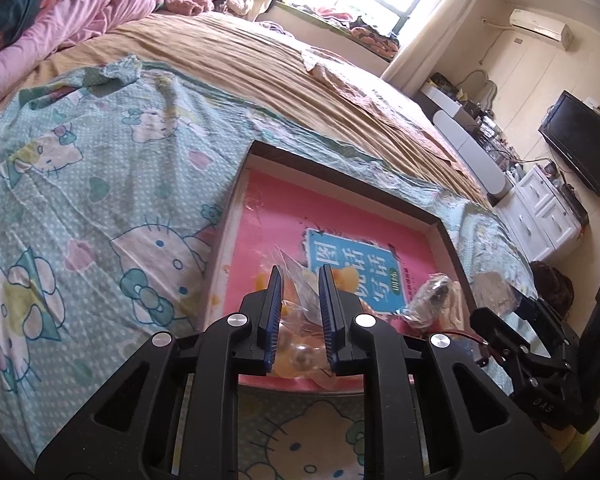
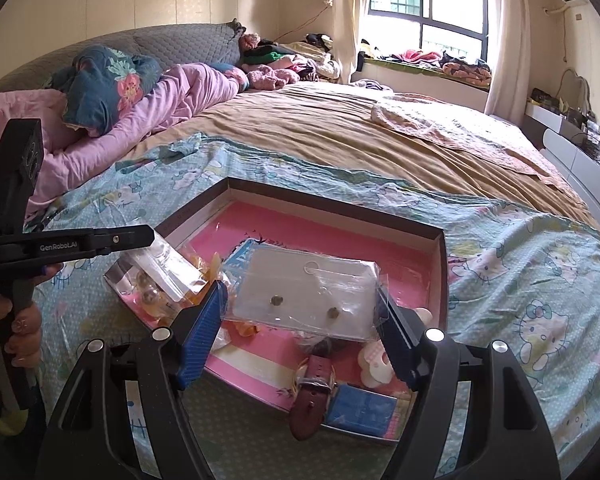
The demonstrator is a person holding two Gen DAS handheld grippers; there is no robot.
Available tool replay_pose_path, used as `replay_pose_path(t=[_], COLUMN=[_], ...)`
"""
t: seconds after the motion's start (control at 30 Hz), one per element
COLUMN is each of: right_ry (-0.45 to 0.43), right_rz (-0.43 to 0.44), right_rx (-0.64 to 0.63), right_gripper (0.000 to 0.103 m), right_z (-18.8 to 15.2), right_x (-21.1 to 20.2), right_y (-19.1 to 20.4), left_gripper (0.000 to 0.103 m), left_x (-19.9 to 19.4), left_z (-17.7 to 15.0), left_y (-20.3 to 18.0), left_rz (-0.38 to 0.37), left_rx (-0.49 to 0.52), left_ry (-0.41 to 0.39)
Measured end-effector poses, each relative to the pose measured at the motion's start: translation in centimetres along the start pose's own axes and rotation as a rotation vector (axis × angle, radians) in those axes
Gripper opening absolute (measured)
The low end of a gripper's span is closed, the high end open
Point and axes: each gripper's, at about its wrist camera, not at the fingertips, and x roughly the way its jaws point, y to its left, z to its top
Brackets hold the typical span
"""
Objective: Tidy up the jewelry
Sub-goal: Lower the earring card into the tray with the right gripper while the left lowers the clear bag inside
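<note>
A shallow box tray [image 1: 448,236] [image 2: 440,264] with a pink printed floor lies on the bed. My left gripper [image 1: 300,284] has its fingers around a clear bag with pearl beads [image 1: 304,354] [image 2: 160,276]. My right gripper [image 2: 300,304] spans a clear flat bag with two small earrings [image 2: 304,296]; its jaws stand wide, touching the bag's ends. A brown watch strap [image 2: 312,396], a flower-shaped piece [image 2: 374,364] and a blue card [image 2: 360,410] lie in the tray's near end. A dark bagged item [image 1: 432,300] lies at the tray's right.
The tray sits on a Hello Kitty sheet [image 1: 80,200] over a tan blanket [image 2: 320,136]. Pink quilt and pillows [image 2: 140,96] are at the bed head. White drawers and a TV [image 1: 580,144] stand beyond the bed's far side.
</note>
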Motion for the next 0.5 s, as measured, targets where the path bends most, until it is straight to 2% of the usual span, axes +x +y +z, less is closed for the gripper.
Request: replay_pose_path(t=[0.17,0.5], right_ry=[0.035,0.109], right_rz=[0.003,0.004], right_rx=[-0.012,-0.015], right_gripper=[0.071,0.071], right_z=[0.3,0.8], right_x=[1.0,3.3], right_y=[0.5,1.3], left_gripper=[0.013,0.016], left_x=[0.4,0.4], left_z=[0.1,0.0], left_y=[0.7,0.6], left_rz=[0.014,0.063], left_rx=[-0.016,0.024], left_ry=[0.000,-0.015])
